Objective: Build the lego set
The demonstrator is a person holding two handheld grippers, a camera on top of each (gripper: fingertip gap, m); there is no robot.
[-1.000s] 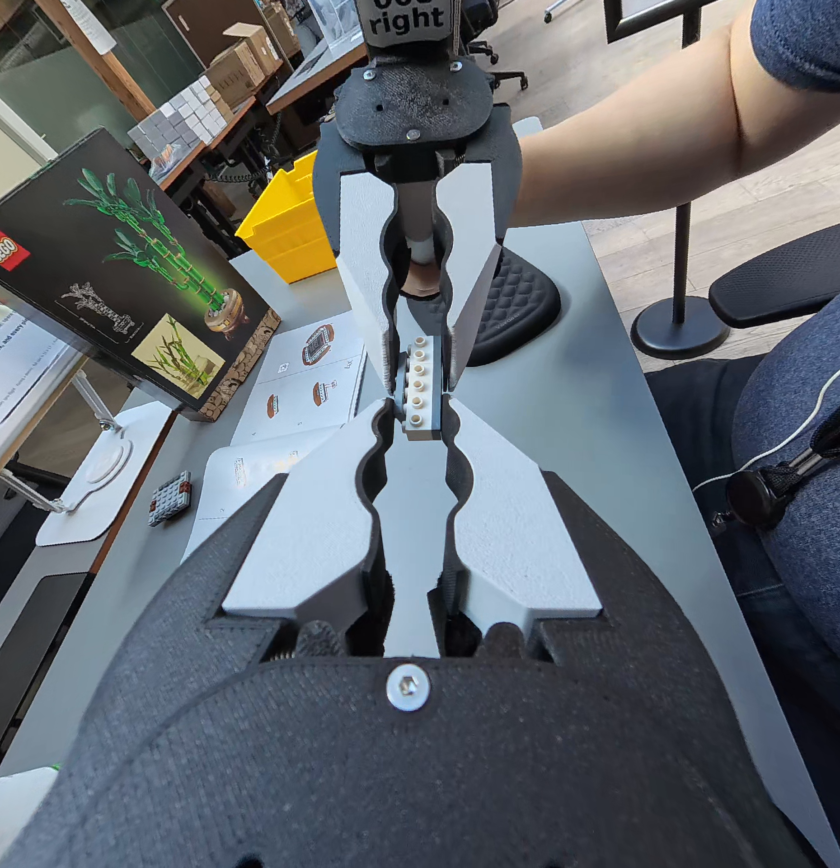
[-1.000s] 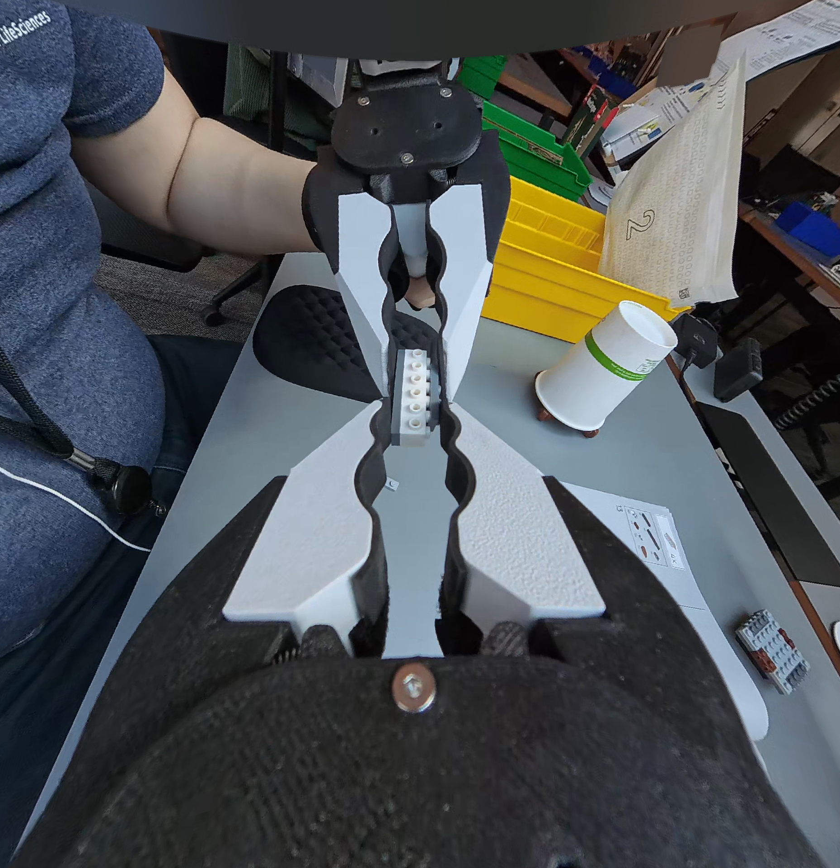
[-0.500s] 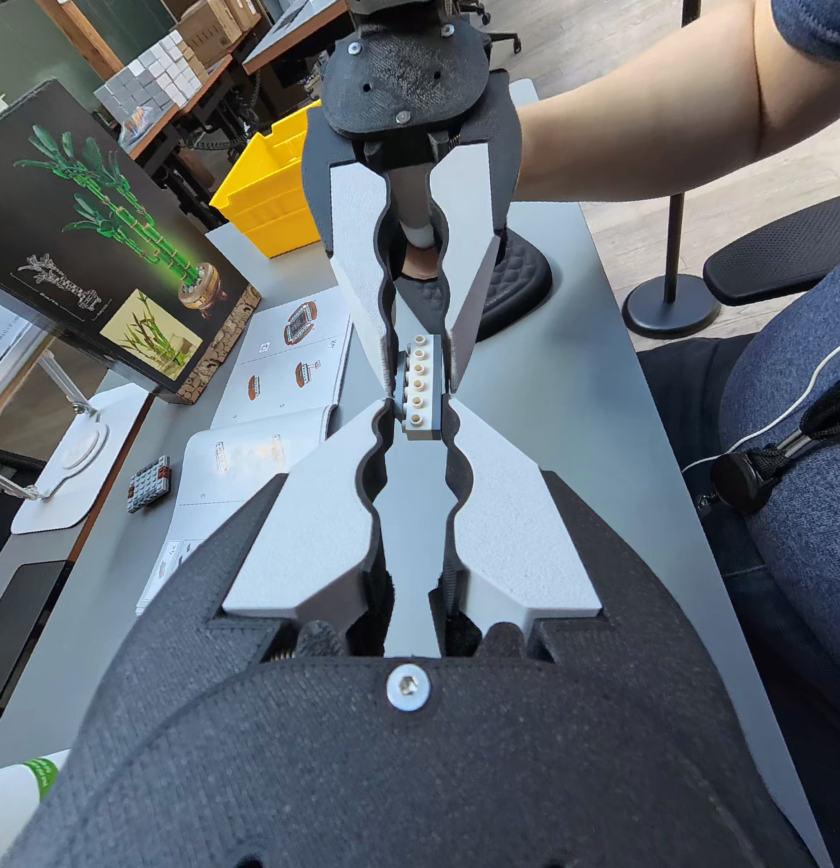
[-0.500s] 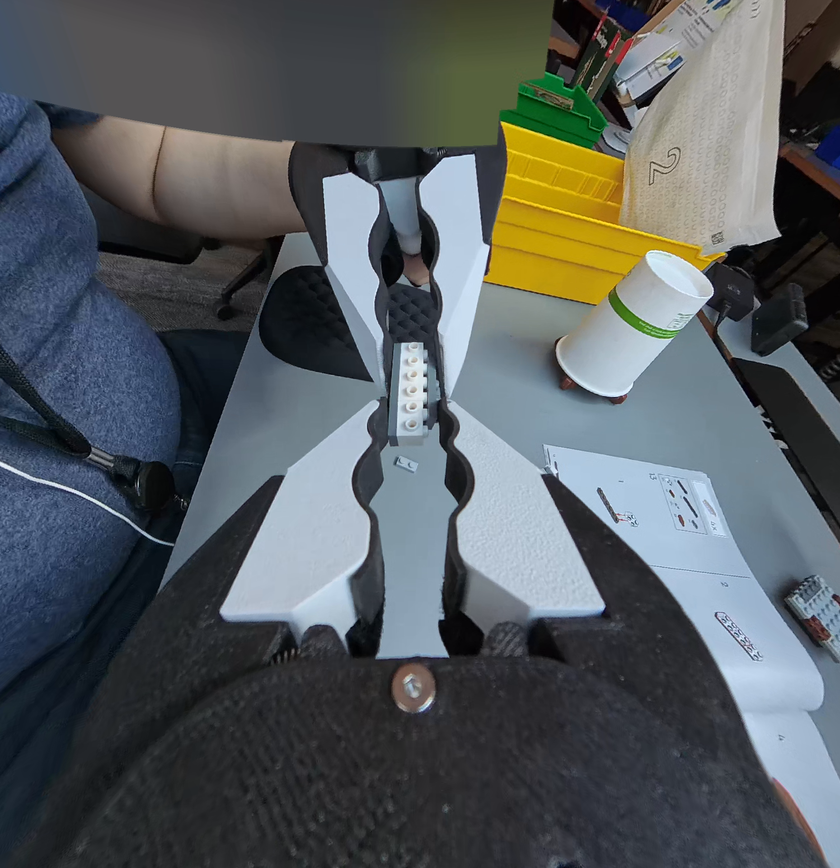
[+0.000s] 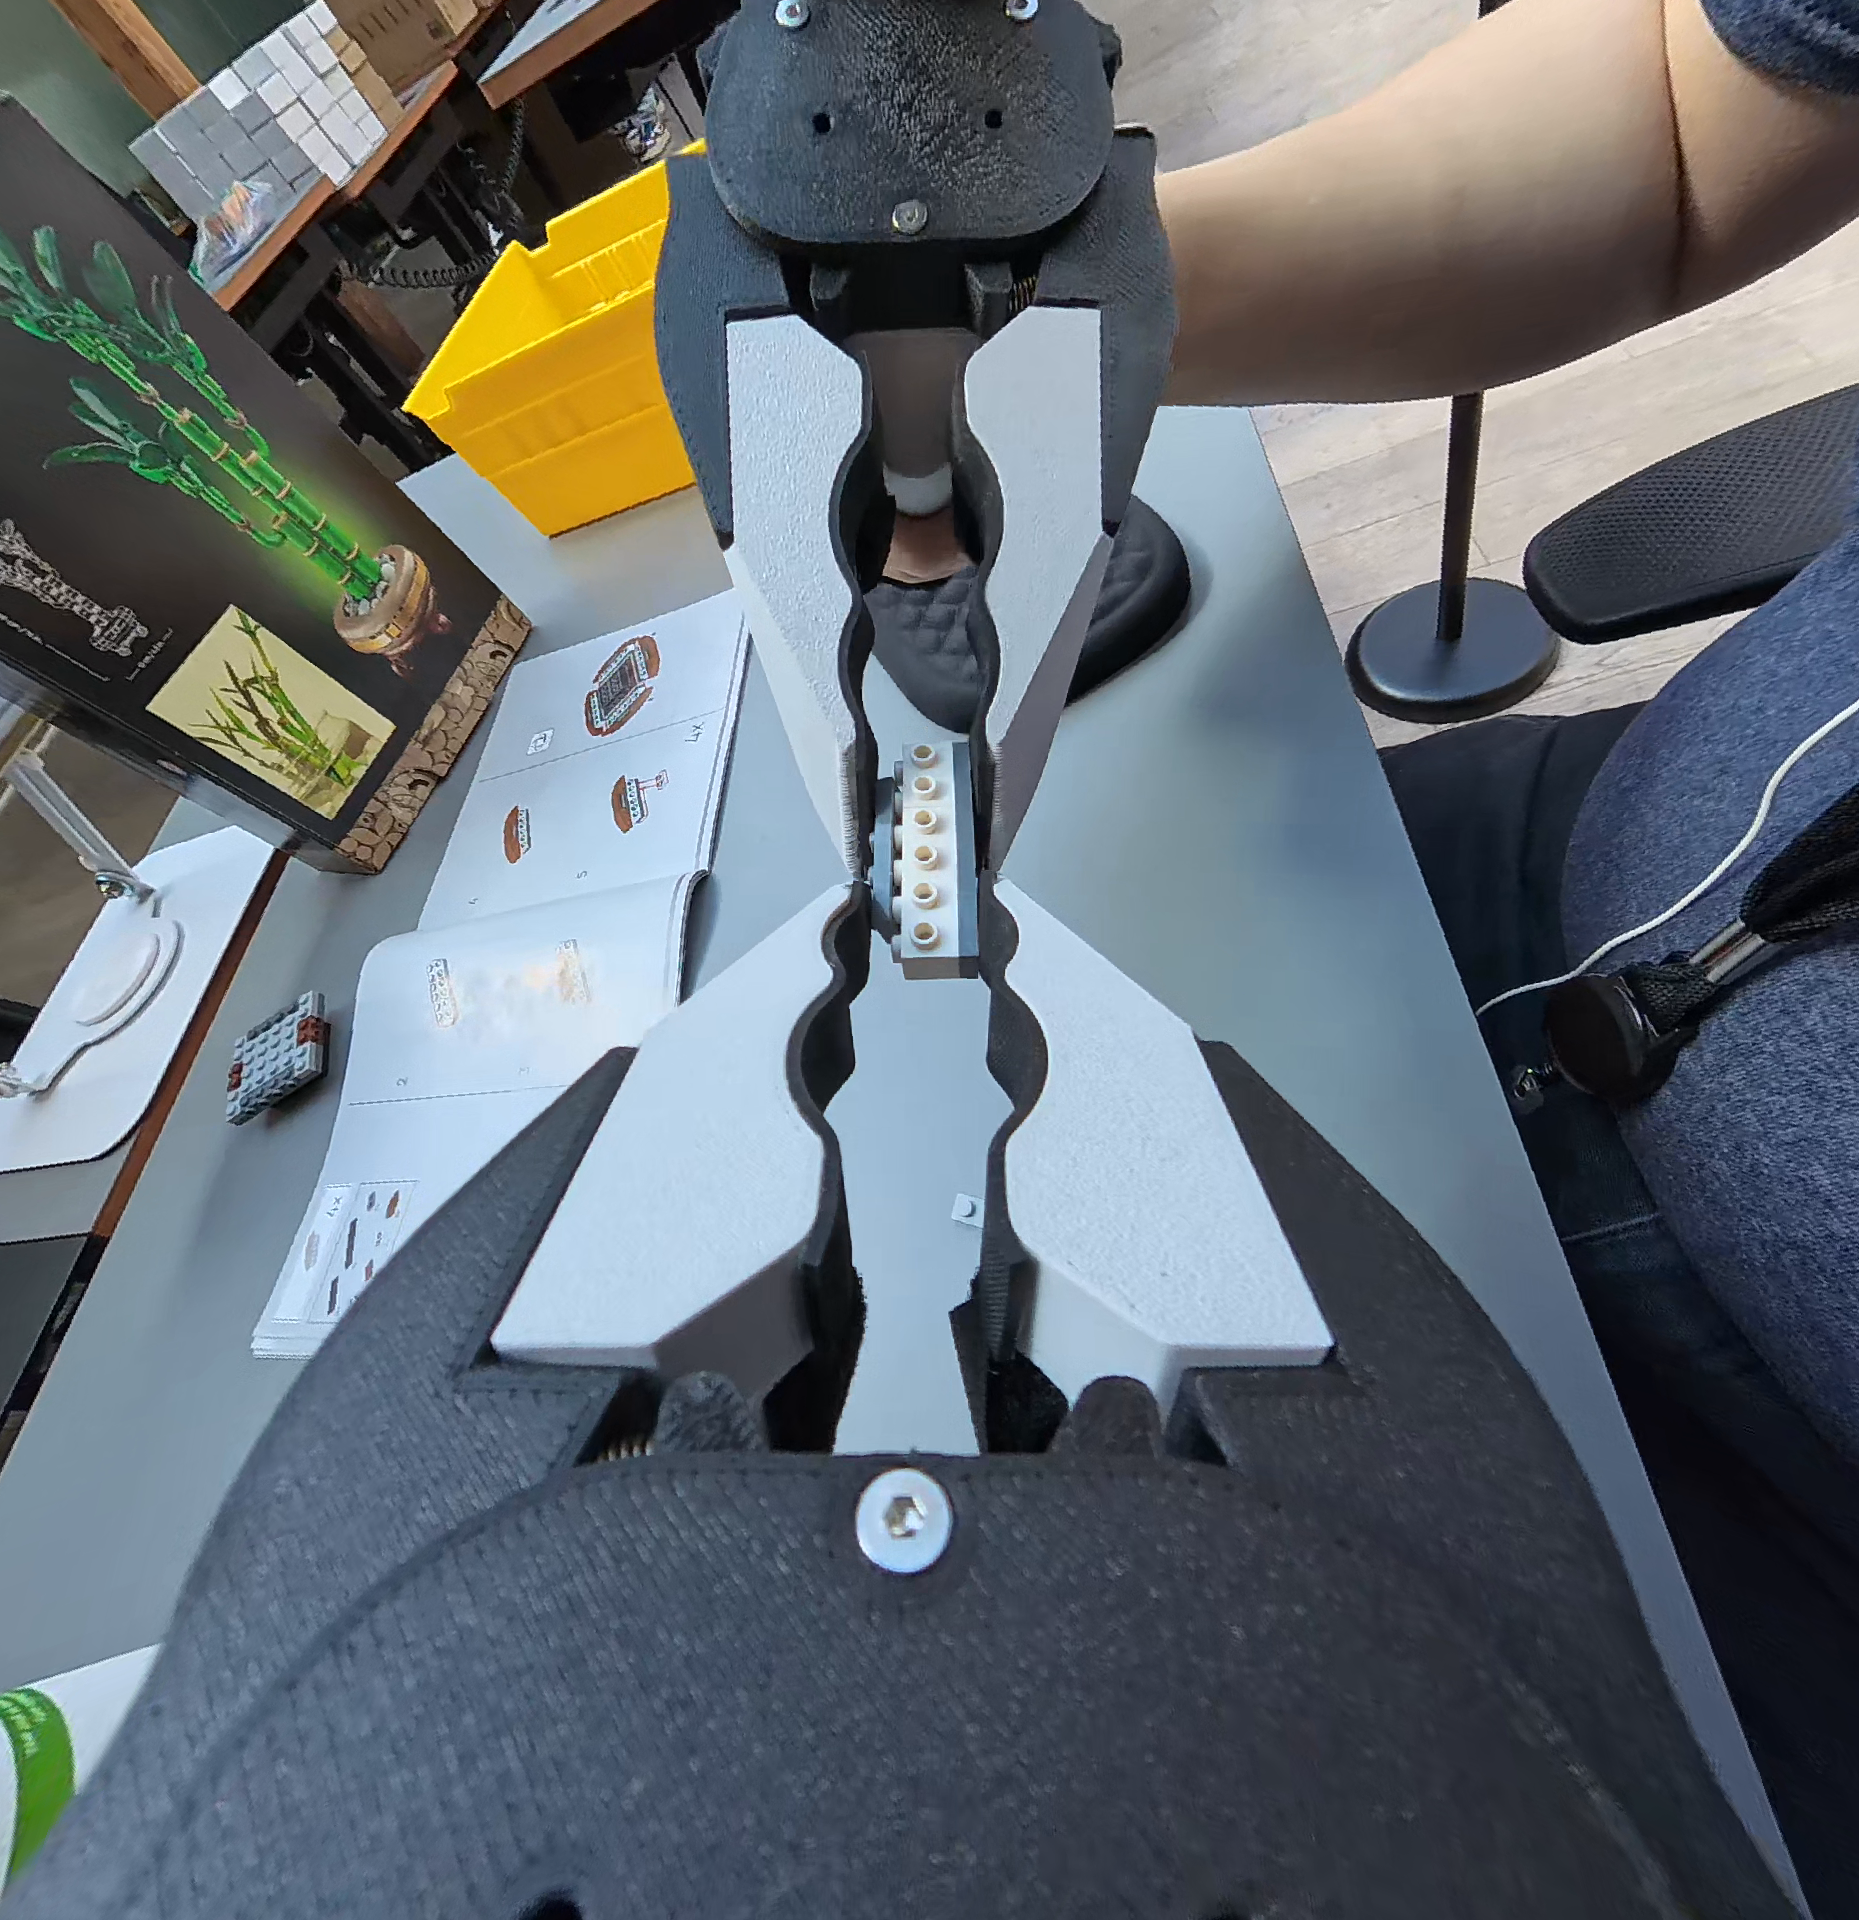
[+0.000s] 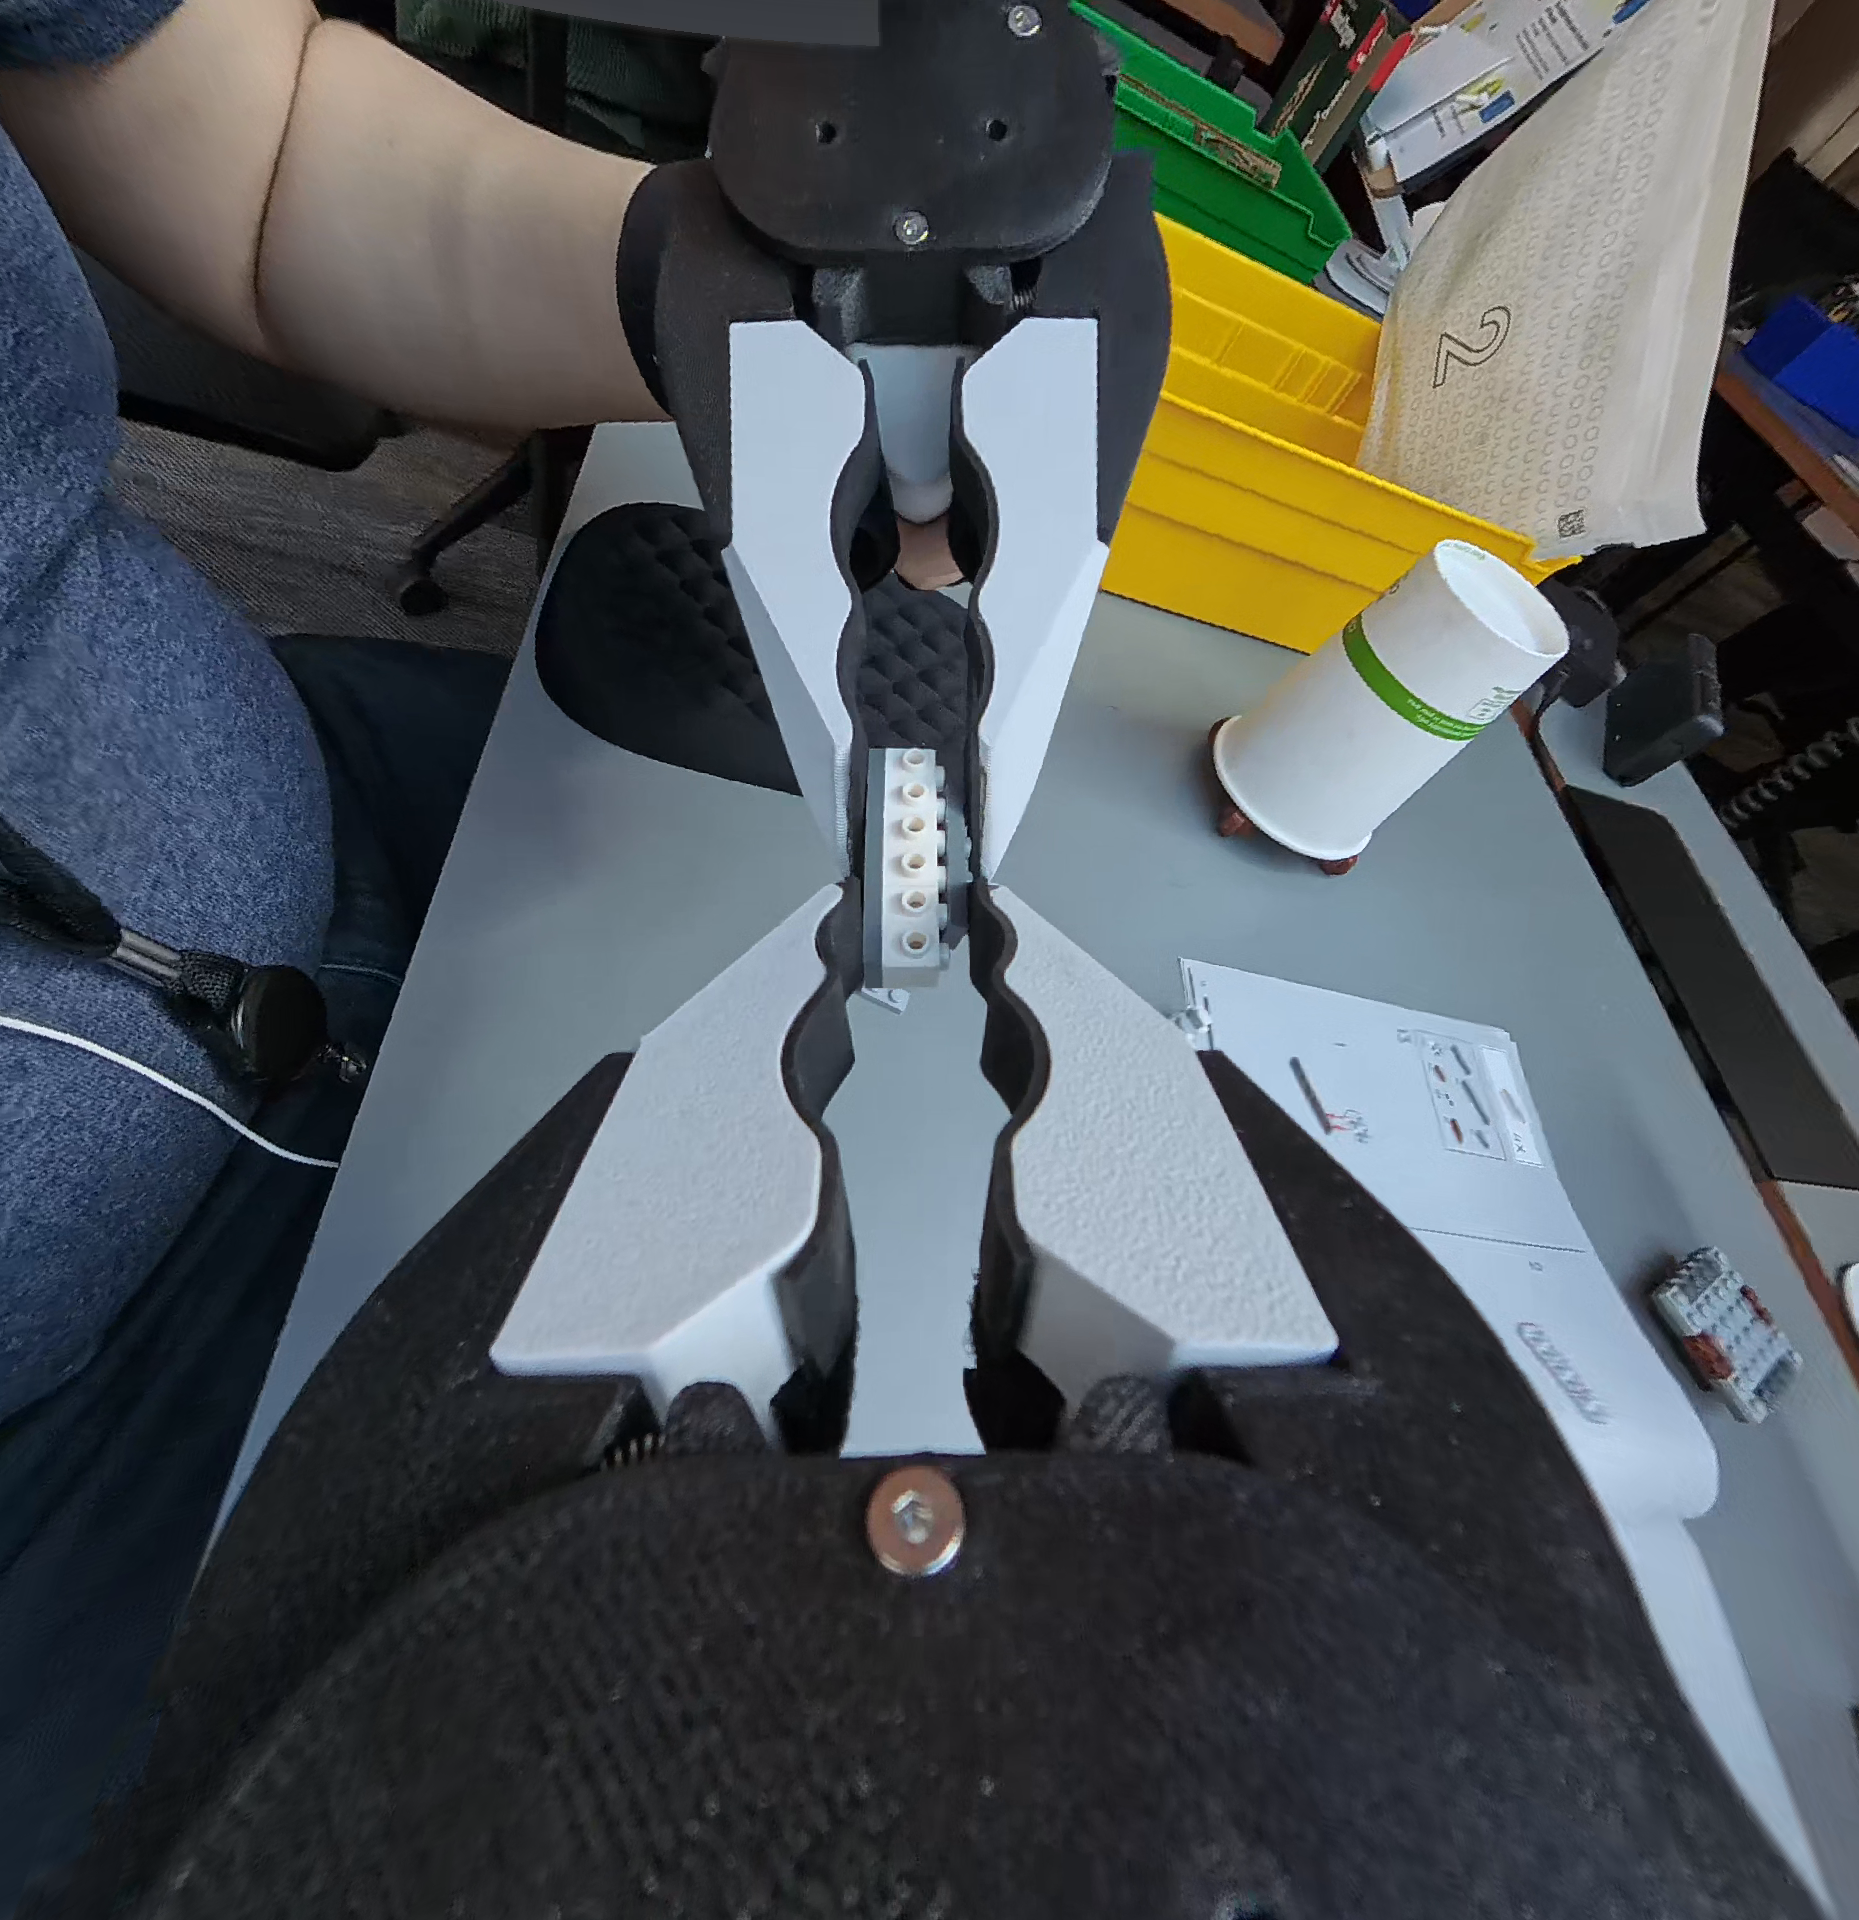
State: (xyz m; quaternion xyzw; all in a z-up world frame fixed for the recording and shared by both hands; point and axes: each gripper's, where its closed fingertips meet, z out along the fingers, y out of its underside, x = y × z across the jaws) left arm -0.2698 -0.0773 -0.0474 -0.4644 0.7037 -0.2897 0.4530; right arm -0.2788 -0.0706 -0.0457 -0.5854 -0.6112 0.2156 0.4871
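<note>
Both pairs of jaws are nearly closed, tip to tip, on one small lego stack (image 5: 930, 862): a white strip of studs seated on a grey plate, held in the air above the grey table (image 5: 1195, 935). The left gripper (image 5: 920, 914) pinches its near end in the left wrist view, and the right gripper (image 6: 909, 935) pinches the opposite end in the right wrist view, so each camera sees the other gripper coming in from across the table. Whether the white strip is fully seated on the grey plate cannot be told from here; a second grey layer seems to sit on one side.

Directly below the stack, a tiny loose light-grey piece (image 5: 966, 1207) lies on the table. Off to one side, the open instruction booklet (image 5: 551, 914) shows early pages, and a small grey studded sub-assembly with reddish-brown bits (image 5: 279, 1055) rests just beside it. Further out stand the lego set box (image 5: 177, 540), yellow bins (image 5: 561, 384), a tipped paper cup with brown pieces at its mouth (image 6: 1392, 707) and a numbered paper bag (image 6: 1559, 312).

Judging by this, the build is at an early stage: one small plate assembly is finished, a second is in hand, and most of the set looks unbuilt.
</note>
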